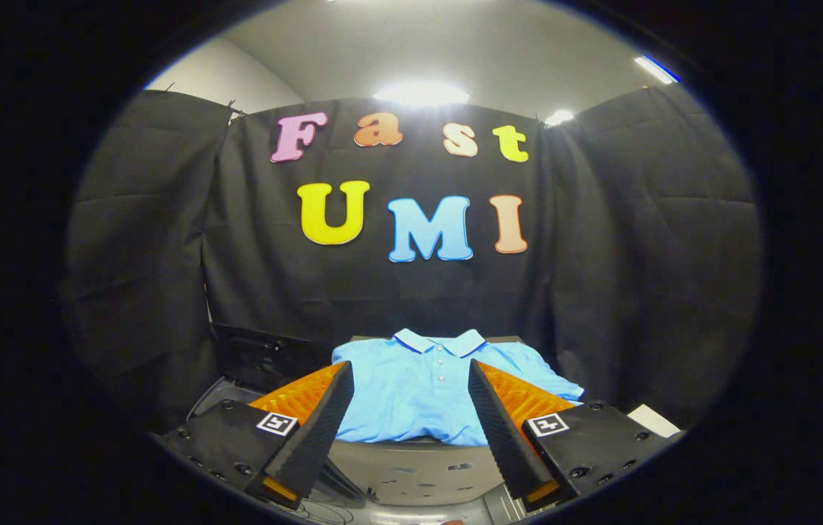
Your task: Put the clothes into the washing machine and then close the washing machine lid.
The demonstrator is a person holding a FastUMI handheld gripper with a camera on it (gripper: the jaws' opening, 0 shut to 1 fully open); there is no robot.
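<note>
A light blue polo shirt (411, 390) lies folded flat on a raised surface just ahead of my fingers, its collar and buttons turned toward the black wall. My gripper (410, 379) stands open, the two black and orange fingers (324, 419) spread wide on either side of the shirt's near half and held above it, touching nothing. To the left, behind the left finger, part of a dark machine with a raised dark lid (265, 357) shows. A grey panel (419, 470) sits below the shirt's front edge.
Black cloth walls close in the booth on three sides. A small white object (652, 419) lies at the right, beyond the right finger. Some cables (324, 510) trail below the left finger.
</note>
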